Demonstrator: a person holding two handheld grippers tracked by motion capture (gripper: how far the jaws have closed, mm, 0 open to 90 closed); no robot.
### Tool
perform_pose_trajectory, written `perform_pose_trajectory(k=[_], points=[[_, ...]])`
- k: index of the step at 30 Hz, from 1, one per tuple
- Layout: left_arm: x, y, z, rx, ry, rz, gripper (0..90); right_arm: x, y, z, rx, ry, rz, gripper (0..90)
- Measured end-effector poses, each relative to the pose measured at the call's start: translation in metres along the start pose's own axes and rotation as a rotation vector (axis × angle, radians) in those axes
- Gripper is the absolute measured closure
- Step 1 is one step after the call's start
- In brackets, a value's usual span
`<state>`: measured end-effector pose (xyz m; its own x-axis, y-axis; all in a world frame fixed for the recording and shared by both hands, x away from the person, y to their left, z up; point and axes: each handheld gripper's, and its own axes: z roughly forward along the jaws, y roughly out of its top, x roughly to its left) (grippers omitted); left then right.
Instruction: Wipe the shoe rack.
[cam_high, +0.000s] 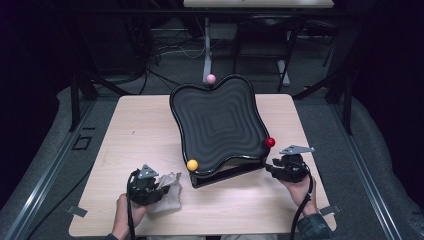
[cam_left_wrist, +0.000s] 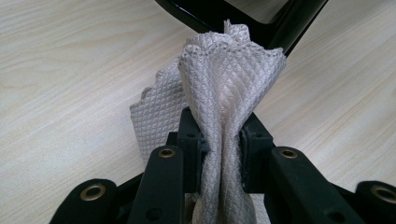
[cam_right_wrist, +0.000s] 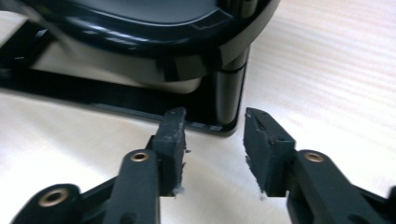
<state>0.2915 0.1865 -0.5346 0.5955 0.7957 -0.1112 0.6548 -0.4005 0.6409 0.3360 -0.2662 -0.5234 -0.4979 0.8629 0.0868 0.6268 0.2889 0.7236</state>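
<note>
A black wavy-edged tray (cam_high: 176, 110) rests tilted on a black stand (cam_high: 225, 175) at the middle of the wooden table (cam_high: 135, 135). Three balls sit at its rim: pink (cam_high: 211, 78) at the far edge, red (cam_high: 270, 142) at the right, orange (cam_high: 192, 165) at the near left corner. My left gripper (cam_high: 161, 190) lies near the front left, shut on a pale quilted cloth (cam_left_wrist: 224, 79) that stands bunched between its jaws. My right gripper (cam_right_wrist: 212, 128) is open with nothing between its jaws, just in front of the stand's corner post (cam_right_wrist: 229, 91) below the tray's rim (cam_right_wrist: 140, 32).
In the high view the cloth (cam_high: 171, 194) spreads on the table beside the left gripper. The right gripper (cam_high: 271, 168) sits close to the stand's right corner. Dark floor, cables and frame legs (cam_high: 207, 50) lie beyond the table's far edge.
</note>
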Motion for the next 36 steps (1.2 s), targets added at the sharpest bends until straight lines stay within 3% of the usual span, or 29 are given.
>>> perform_pose_trajectory(k=[5, 6, 8, 9, 10, 15, 23, 25, 27, 36], points=[[-0.001, 0.001, 0.002, 0.006, 0.001, 0.01, 74.3, 0.006, 0.007, -0.027, -0.08, 0.019, -0.003, 55.7], [-0.001, 0.001, 0.002, 0.006, 0.001, 0.011, 74.3, 0.008, 0.011, -0.031, -0.094, -0.036, -0.003, 55.7], [-0.002, 0.001, 0.003, 0.007, 0.002, 0.017, 74.3, 0.009, 0.018, -0.034, -0.121, -0.016, -0.004, 55.7], [-0.003, 0.001, 0.003, 0.008, 0.001, 0.014, 74.3, 0.01, 0.021, -0.034, -0.122, -0.056, 0.001, 55.7], [-0.003, 0.001, 0.003, 0.009, 0.002, 0.016, 74.2, 0.01, 0.023, -0.031, -0.151, -0.049, 0.012, 55.8], [-0.001, 0.002, 0.002, 0.003, 0.003, 0.01, 74.2, 0.007, 0.034, -0.024, -0.143, -0.068, 0.012, 58.9], [0.0, 0.002, 0.0, -0.003, 0.001, 0.016, 74.3, 0.002, 0.05, -0.009, -0.138, -0.079, 0.008, 56.8], [0.001, 0.002, 0.0, -0.009, 0.003, 0.017, 74.2, 0.001, 0.053, -0.005, -0.13, -0.063, 0.005, 58.3], [0.001, 0.003, 0.0, -0.007, 0.001, 0.019, 74.3, 0.001, 0.056, -0.001, -0.13, -0.086, -0.013, 59.0], [-0.001, 0.004, 0.001, -0.001, 0.002, 0.023, 74.2, -0.004, 0.067, 0.013, -0.144, -0.057, -0.046, 59.4]])
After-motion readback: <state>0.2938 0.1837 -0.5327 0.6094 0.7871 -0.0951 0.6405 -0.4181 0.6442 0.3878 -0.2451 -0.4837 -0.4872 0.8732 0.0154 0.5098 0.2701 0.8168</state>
